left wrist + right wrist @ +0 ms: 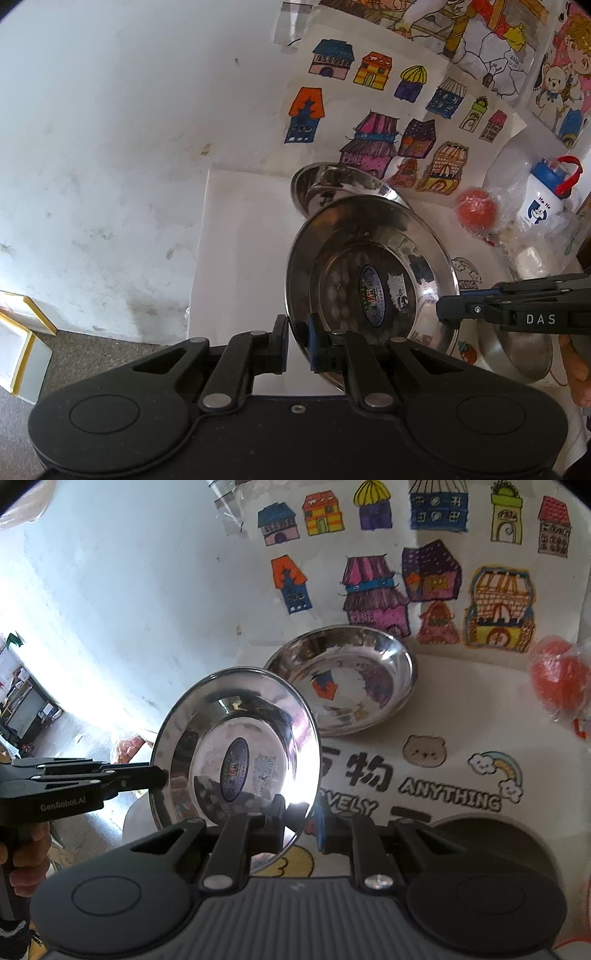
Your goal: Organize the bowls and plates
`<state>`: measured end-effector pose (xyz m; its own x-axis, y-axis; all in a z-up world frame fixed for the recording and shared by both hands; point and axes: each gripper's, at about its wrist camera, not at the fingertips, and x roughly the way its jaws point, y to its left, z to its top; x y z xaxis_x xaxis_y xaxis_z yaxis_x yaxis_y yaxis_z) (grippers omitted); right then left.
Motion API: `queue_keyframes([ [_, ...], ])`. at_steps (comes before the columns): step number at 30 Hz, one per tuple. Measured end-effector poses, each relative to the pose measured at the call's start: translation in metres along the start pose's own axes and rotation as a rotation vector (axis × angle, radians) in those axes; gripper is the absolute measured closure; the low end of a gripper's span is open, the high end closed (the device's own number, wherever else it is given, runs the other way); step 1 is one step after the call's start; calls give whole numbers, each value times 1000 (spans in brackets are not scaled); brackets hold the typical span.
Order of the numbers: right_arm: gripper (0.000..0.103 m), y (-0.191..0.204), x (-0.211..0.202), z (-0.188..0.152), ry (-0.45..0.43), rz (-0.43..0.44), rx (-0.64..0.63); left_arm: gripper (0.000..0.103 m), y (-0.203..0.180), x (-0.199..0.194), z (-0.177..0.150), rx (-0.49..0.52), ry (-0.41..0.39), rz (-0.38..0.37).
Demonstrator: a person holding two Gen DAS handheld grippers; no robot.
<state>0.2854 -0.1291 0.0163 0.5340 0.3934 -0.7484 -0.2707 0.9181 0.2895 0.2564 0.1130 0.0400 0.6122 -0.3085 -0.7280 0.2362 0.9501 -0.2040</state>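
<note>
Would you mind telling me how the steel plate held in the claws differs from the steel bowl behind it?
The plate is lifted and tilted steeply, gripped at its rim by the left claw and right claw; the bowl rests on the table, untouched. The plate is shallow with a wide flat rim; the bowl is deeper. The plate carries stickers in its centre; the bowl shows none. Both are shiny and round.

Close wrist views — opposite sides (shared plate [369, 273])
</note>
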Motion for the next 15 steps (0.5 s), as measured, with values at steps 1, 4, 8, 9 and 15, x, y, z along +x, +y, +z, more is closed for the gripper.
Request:
queue_keyframes([
  [1,85,-1,-1,2,-2,-2,0,92,-2,0,2,2,-1,1],
  [4,85,-3,-4,7,-9,-9,1,92,-6,3,10,7,-5,4],
  [8,85,-9,-7,16,-18,-19,12,92,-14,8,22,20,-7,5],
  [9,85,-12,-8,18,-20,-19,17,92,-15,9,25,23,-8,4],
  [15,85,-27,-12,32,-27,-32,40,92,-26,18,44,38,-12,-10],
])
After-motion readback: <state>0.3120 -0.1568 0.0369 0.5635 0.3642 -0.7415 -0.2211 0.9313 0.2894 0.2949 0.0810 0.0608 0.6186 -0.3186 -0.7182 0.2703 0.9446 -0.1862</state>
